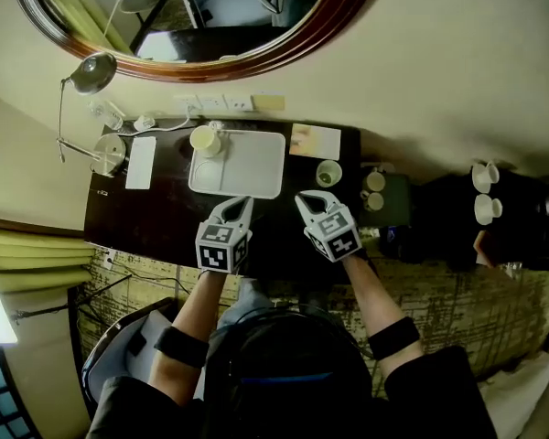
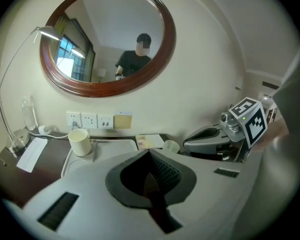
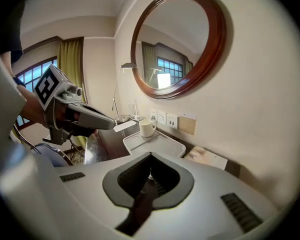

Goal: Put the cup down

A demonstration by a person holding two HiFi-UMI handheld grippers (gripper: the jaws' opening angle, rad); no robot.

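A cream mug (image 1: 205, 139) stands upright on the far left corner of a white tray (image 1: 256, 167) on the dark table; it also shows in the left gripper view as the mug (image 2: 80, 142) and in the right gripper view as the mug (image 3: 146, 128). A small pale green cup (image 1: 328, 173) sits on the table right of the tray. My left gripper (image 1: 242, 202) hovers at the tray's near edge, shut and empty. My right gripper (image 1: 304, 199) hangs beside it, near the green cup, shut with nothing in it. Neither gripper touches a cup.
A desk lamp (image 1: 91, 71) with a round base (image 1: 110, 151) and a white notepad (image 1: 140, 162) stand at the table's left. A card (image 1: 315, 141) lies behind the green cup. To the right are a dark tray with cups (image 1: 375, 195) and two white cups (image 1: 483, 190). Wall sockets (image 1: 224, 103) sit under the mirror.
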